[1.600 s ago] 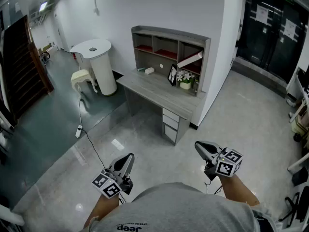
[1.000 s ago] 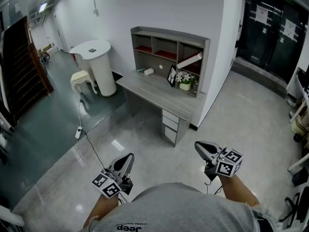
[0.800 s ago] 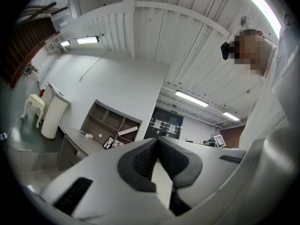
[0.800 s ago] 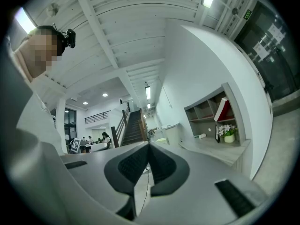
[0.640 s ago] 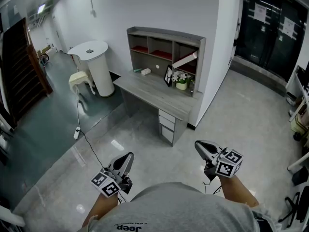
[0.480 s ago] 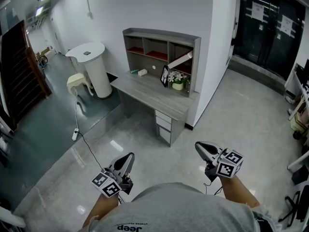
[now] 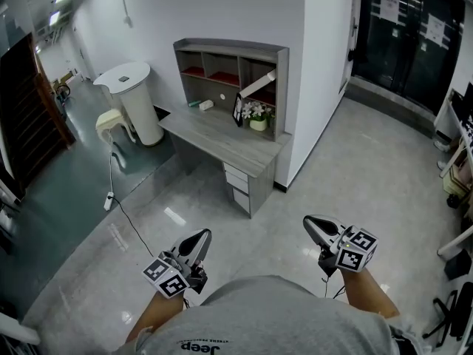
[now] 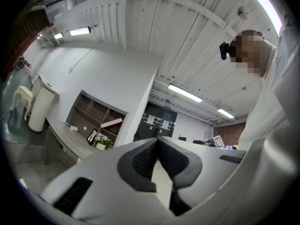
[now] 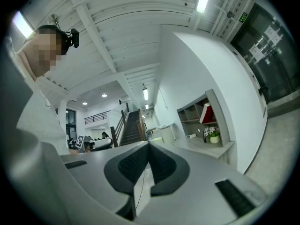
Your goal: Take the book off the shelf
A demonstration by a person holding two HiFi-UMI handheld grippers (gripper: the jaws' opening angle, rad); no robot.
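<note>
The book (image 7: 258, 84), white-covered with red, leans tilted in the right compartment of the grey shelf (image 7: 229, 51) on the desk (image 7: 214, 136), well across the floor from me. It also shows in the left gripper view as a small book (image 8: 111, 123), and as a red book (image 9: 206, 112) in the right gripper view. My left gripper (image 7: 203, 234) and right gripper (image 7: 309, 220) are held near my body above the floor, both shut with nothing between the pads. Neither is near the shelf.
A flower pot (image 7: 258, 117) and a picture frame (image 7: 238, 109) stand on the desk under the book. A white round stand (image 7: 130, 95) and a stool (image 7: 111, 121) are left of the desk, and a cable (image 7: 122, 213) trails on the floor. Dark glass doors (image 7: 406, 35) fill the right.
The desk and shelf have slid leftward in the head view as I move across the floor. Both grippers keep the same pose in front of me and stay shut.
</note>
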